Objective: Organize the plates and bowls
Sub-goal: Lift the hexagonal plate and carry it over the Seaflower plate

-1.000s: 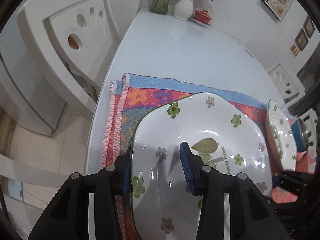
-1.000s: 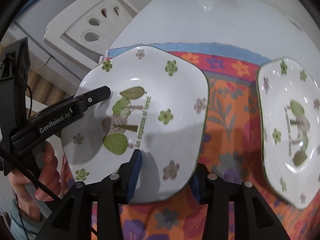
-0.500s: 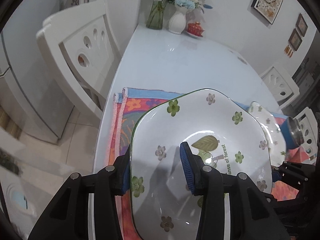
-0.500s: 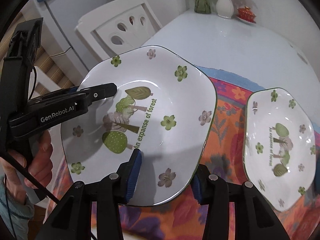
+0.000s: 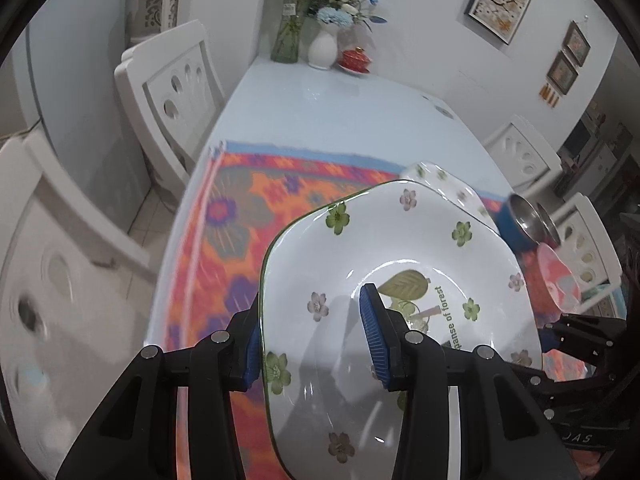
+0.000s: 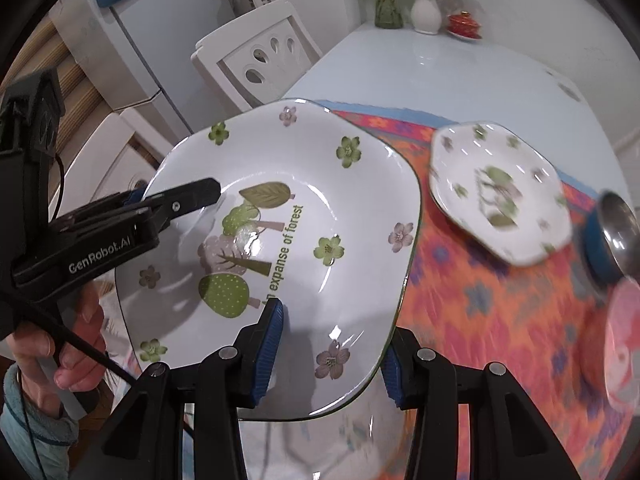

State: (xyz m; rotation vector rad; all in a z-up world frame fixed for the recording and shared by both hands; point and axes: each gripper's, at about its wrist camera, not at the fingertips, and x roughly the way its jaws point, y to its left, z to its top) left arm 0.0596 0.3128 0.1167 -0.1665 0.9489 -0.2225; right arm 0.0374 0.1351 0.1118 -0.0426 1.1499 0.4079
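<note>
While both pairs of tongs grip it from opposite edges, the large white square-ish ceramic plate with green flowers and a tree picture hangs in the air above the near end of the worktop, filling the lower middle of each view. The left tongs are clenched on the plate's rim: one blue pad sits on the inside of the dish, the other under the outer edge. In the right wrist view those same left tongs reach in from the left edge of the frame, carried by a person's hand at the lower left. The right tongs grasp the near rim the same way, one blue pad on top of the dish and one below its edge.

Below the plate lies an orange, red and blue flowered cloth mat, spread over the pale blue worktop. On the mat, right of centre in the right wrist view, rests a smaller white plate with the same flower pattern, blurred. Further right, at the frame's edge, stands a blue bowl with a steel inside, and just below it a pink bowl, also blurred.

At the far end of the worktop, top of the frame, stand a clear glass vase with stems, a white vase of blue flowers and a small red lidded cup. White chairs line the left side.
</note>
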